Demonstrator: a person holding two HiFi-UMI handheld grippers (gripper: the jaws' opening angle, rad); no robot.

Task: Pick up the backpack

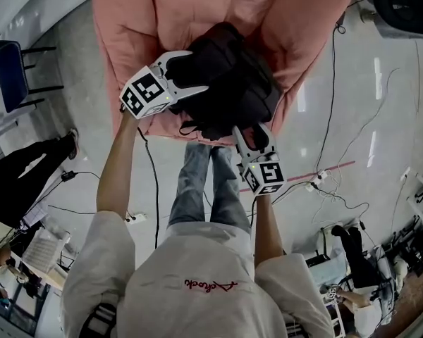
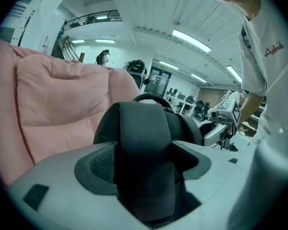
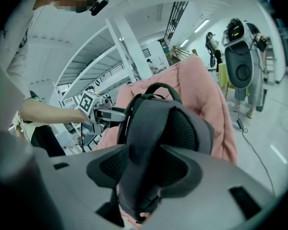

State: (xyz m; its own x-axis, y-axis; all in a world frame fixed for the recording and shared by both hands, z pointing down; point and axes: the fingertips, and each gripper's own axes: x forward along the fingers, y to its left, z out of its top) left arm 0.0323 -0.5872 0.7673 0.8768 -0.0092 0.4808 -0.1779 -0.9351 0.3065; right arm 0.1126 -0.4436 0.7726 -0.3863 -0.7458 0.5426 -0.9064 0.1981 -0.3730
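A black backpack sits on the seat of a pink armchair, its back panel and straps facing the person who stands before it in a white shirt. The pack leans against the chair's cushioned back, and its thin carry handle arches over the top.

The left tongs reach in from the left of the head view, at the pack's upper side. Their jaws stand wide apart. A padded strap runs down between them, with the mesh of the back panel showing beside it on the left and a dark gap on the right. The strap seems to lie loose there rather than pinched, though its lower end dips out of sight behind the jaws.

The right tongs come up from below at the pack's near edge, also spread wide. A second strap hangs between their jaws, with a gap on each side, so nothing is clamped.

Each gripper view catches the other tool with its marker cube across the pack.

Around the chair lies a pale floor crossed by cables, with a blue chair off to the left.
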